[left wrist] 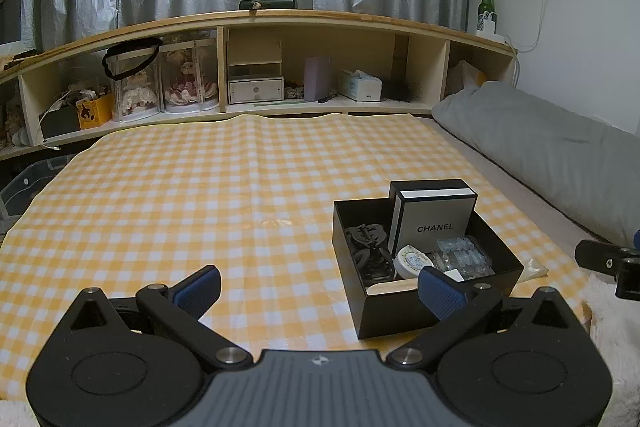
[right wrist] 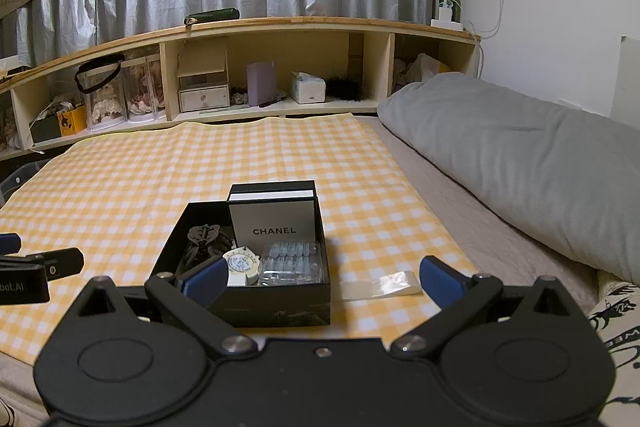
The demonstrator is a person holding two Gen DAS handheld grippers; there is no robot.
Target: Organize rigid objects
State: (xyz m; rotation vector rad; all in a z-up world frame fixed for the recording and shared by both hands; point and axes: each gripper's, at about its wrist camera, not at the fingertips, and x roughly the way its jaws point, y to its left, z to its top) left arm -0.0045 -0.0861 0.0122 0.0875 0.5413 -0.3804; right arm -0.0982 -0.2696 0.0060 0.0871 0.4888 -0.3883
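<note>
Now, from the left wrist, the left tool (left wrist: 318,293) is spread wide and empty, with the black box (left wrist: 400,315) on the checked cloth (left wrist: 180,195) ahead to its right. From the right wrist, the right tool (right wrist: 320,281) is released, empty, straddling that box's near right corner, which holds a white Chanel box (right wrist: 274,223), hair claw (right wrist: 206,235) and clear case (right wrist: 290,263).

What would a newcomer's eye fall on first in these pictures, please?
Probably the black box near the front of the yellow checked cloth, packed with a white Chanel box, a dark hair claw, a round tin and a clear case. Both open grippers, left and right, frame it. A grey pillow lies to the right.
</note>
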